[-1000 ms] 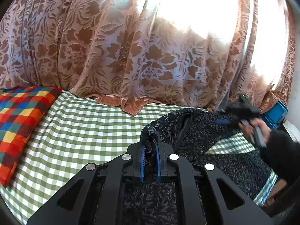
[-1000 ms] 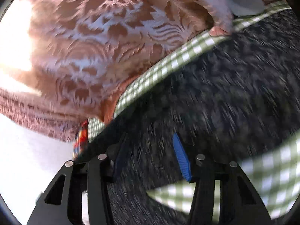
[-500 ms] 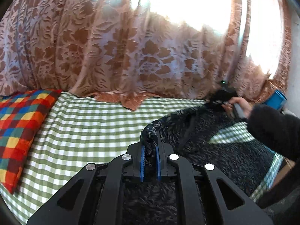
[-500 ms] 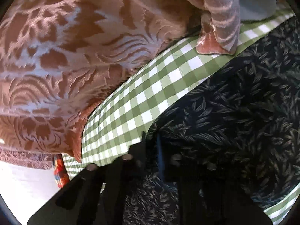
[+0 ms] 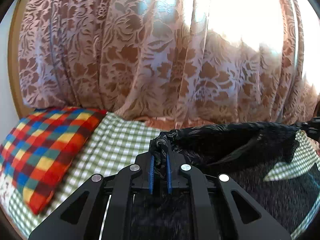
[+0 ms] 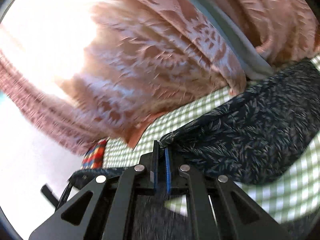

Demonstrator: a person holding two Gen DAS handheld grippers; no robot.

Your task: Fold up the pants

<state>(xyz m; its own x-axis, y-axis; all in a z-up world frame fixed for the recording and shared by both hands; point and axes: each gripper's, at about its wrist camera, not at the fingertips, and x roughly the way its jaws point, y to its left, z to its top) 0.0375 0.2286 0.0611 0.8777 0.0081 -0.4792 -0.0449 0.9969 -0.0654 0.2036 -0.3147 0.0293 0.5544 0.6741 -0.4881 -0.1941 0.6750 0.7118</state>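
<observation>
pants [image 5: 240,146] stretched between claws; left claw [image 5: 160,156] and right claw [image 6: 161,156] each pinching waistband edge.

The pants [image 5: 250,146] are dark navy with a pale leaf print. The bed sheet [image 5: 120,140] is green-and-white gingham, the pillow [image 5: 46,146] red, yellow and blue plaid. The curtain [image 5: 140,56] is pinkish-brown with florals.

1. The left wrist view is being taken low over the bed [image 5: 120,140], level, facing the curtain [image 5: 140,60] along the left gripper [image 5: 160,156].
2. The right wrist view is being taken close above the pants [image 6: 250,140], rolled sideways, along the right gripper [image 6: 161,156].
3. Curtain, bed, pants and the checked pillow [image 5: 46,150] are being shared by both views.
</observation>
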